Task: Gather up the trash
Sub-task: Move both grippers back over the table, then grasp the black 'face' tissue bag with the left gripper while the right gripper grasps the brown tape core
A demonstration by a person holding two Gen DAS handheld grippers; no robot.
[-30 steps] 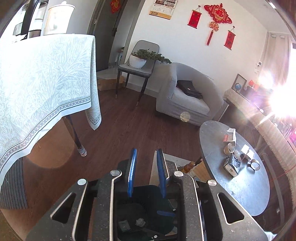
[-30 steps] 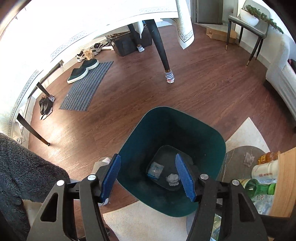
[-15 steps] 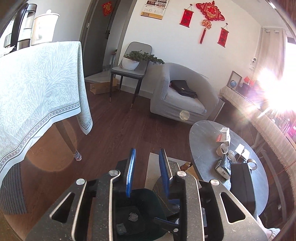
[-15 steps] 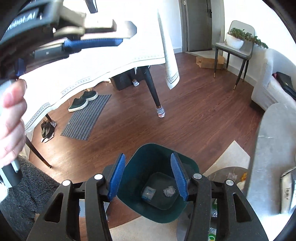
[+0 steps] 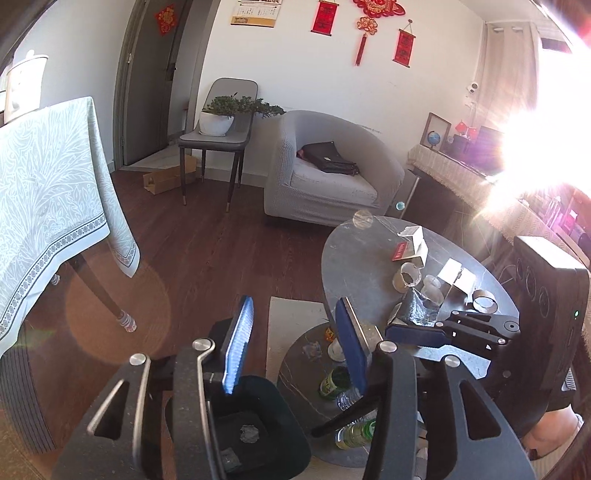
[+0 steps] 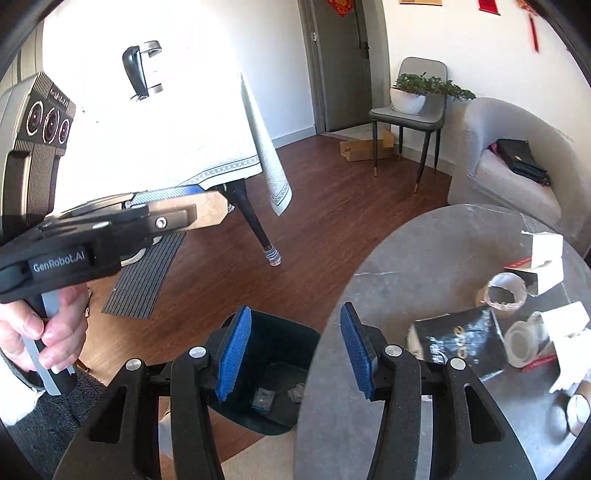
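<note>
Crumpled dark foil bag [image 6: 456, 345] lies on grey table [image 6: 424, 251], just right of the empty right gripper [image 6: 295, 349]; left gripper [image 5: 293, 345], jaws just widening, empty too

Black grippers [image 6: 295, 347], blue ribbed jaws, silver screws.

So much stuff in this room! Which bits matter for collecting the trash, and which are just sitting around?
Part of the job:
- dark green bin, two scraps already inside
- torn boxes on the grey round table
- crumpled black carton
- tape rolls

Just lying about:
- armchair with black bag
- potted plant on a chair
- wall decorations
</note>
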